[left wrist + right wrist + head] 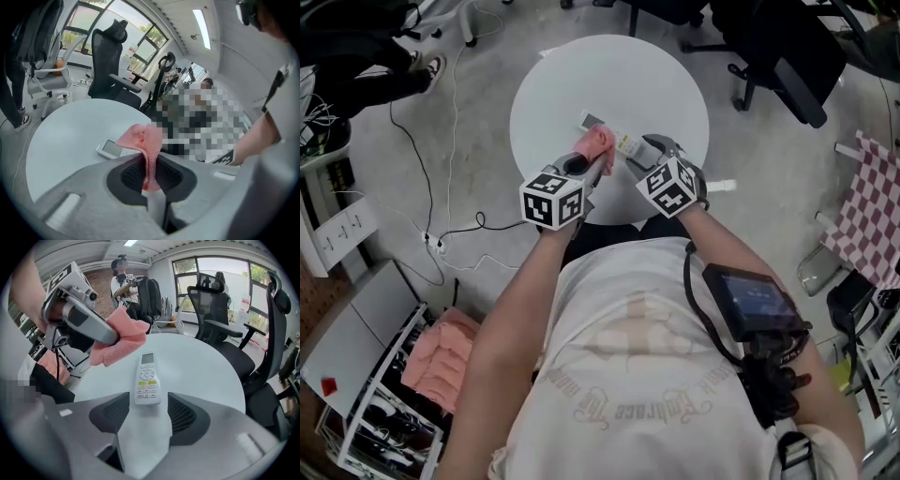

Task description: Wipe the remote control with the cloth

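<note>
Right gripper (147,412): jaws wide apart, nothing pinched. The remote (147,379) lies flat on the desk (206,366) straight ahead of it, long axis in line with my reach, button end just between the jaw tips with a gap either side. Left gripper (150,177) is clamped on the cloth (144,140), bunched off its tips, above and left of the remote's far half and seemingly clear of it. My read: right is nearer and placed to pin the near end while left brings the cloth down lengthwise.

Round white table (661,80) on grey floor (787,187), black office chairs (787,52), large windows (220,270) beyond.
</note>
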### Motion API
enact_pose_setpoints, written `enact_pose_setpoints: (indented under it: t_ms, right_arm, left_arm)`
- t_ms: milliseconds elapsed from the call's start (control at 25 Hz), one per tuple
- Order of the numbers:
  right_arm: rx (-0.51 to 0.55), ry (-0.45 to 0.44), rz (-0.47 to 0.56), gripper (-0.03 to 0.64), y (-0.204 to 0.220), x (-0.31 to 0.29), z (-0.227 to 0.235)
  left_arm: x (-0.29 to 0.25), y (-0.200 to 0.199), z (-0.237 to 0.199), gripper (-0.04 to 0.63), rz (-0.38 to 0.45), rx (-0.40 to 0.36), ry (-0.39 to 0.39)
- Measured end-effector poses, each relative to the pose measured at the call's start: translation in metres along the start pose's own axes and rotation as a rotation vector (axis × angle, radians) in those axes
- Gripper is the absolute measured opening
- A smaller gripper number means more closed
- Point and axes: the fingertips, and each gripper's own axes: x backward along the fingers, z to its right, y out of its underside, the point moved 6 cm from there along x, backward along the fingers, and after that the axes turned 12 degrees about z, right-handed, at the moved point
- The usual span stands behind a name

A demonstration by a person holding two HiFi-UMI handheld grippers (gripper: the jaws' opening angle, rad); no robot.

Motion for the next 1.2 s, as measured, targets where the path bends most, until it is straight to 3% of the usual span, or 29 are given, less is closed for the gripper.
enact_pose_setpoints:
  t_ms: [160,360,520,960,1200]
  right_arm:
    - [0.038,-0.004,-0.028,0.298,0.003,-0.007,-0.003]
    - [0.153,-0.016,-0.102,0.263,0.010,-0.021,-0.006]
    - [0.216,-0.025,-0.101,0.227,0.010,-0.024,-0.007]
    - [0.213,-0.078,-0.060,0.224,0.013,-0.024,-0.001]
    - [0.211,-0.091,-0.068,0.222,0.012,-0.028,0.004]
  left_arm:
    - [0.002,-0.003,0.001,0.031,-0.003,0.002,-0.007]
    - [0.002,0.001,-0.006,0.031,-0.026,0.017,-0.011]
    - [-0.007,0.002,-0.005,0.031,-0.062,0.016,0.016]
    - [-0.079,0.019,0.006,0.029,-0.342,-0.010,0.125]
    - [-0.098,0.018,-0.003,0.028,-0.438,-0.069,0.077]
